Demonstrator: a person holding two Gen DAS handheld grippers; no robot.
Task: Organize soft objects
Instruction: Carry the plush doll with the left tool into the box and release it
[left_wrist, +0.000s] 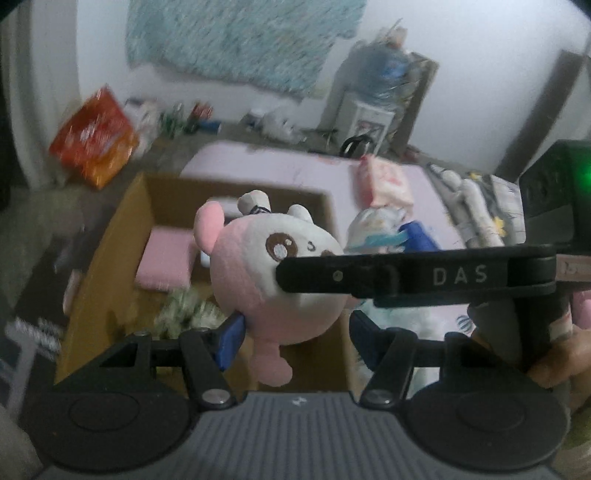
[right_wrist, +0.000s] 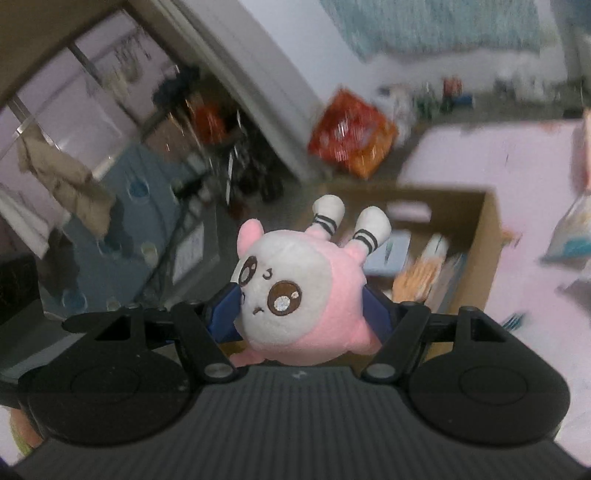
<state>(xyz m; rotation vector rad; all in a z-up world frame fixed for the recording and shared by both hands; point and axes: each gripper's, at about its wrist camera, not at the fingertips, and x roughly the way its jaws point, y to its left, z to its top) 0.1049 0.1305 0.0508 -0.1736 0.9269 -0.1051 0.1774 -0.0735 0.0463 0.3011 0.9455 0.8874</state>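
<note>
The right gripper is part open, its blue pads pressed against both sides of a round pink-and-white plush toy, which it holds above an open cardboard box. The left gripper stands part open beside the same toy, one pad touching it; a grip cannot be confirmed. The toy has brown embroidered eyes, pink ears and white striped feet.

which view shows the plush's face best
The right wrist view: the pink and white plush shows both eyes and its mouth, unobstructed. In the left wrist view the right gripper's finger crosses its face, hiding one eye.
</note>
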